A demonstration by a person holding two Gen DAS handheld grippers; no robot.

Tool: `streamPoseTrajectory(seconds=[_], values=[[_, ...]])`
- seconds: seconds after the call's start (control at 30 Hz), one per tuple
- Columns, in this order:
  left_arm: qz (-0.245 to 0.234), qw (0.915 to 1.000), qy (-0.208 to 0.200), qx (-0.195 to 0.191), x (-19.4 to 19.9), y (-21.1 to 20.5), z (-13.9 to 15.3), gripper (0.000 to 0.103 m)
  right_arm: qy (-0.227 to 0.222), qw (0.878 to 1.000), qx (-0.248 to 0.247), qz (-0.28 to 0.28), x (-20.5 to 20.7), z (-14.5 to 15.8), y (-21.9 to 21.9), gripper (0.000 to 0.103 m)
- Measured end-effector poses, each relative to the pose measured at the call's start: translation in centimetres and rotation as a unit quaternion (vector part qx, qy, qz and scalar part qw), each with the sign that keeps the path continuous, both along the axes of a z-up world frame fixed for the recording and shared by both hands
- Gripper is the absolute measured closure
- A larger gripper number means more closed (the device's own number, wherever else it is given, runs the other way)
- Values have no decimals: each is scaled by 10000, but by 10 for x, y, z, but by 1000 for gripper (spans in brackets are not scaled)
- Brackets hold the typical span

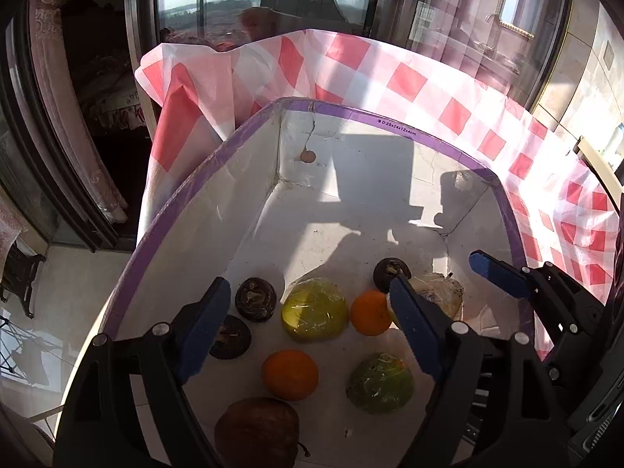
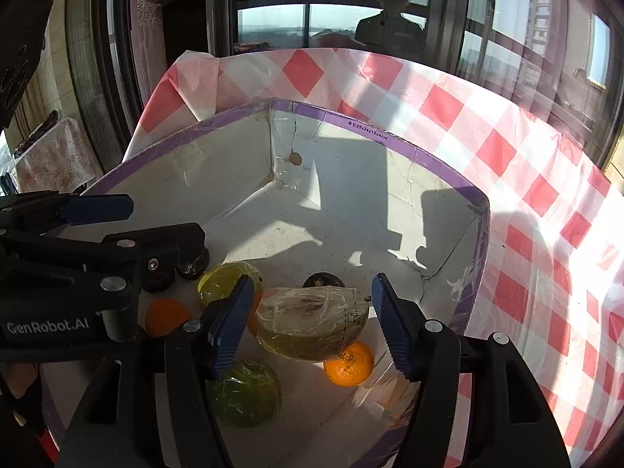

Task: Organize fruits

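The purple rim (image 1: pixel 396 124) of the white box carries small dark print reading "D:29x24x12x4cm", preceded by a small round mark; the same line shows on the rim in the right wrist view. The black body of the left gripper (image 2: pixel 50 325), seen from the right wrist camera, bears white lettering "GenRobot.AI". A wrapped fruit (image 2: pixel 312 321) carries a label (image 2: pixel 354 318) with a small box pictogram and dashed lines; its print is too small to read.
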State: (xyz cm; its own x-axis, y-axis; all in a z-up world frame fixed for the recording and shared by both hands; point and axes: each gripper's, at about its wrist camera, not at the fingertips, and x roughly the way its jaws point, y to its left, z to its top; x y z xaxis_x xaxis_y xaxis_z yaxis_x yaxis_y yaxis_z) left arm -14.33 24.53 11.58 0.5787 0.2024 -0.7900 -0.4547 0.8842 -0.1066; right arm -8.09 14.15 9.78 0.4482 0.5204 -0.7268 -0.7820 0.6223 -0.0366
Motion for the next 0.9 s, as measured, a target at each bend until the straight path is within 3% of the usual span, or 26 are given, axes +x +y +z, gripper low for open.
streamPoseTrajectory(seconds=[0.1,0.23,0.43,0.9], values=[[68,9999,40,-119,-2,4,-1,3,25,9994,-322,104,-3,-2,6,30],[231,9988,395,-190,2,9,-8,2,226,9958,-809,370,-5,-6,15,18],[244,9914,1166,536,12,-3,-16,2,652,9908,-1078,490,-4,-7,16,17],[-34,9924,1223,117,10,2,-22,2,522,9883,-1366,424,-5,-12,20,17]])
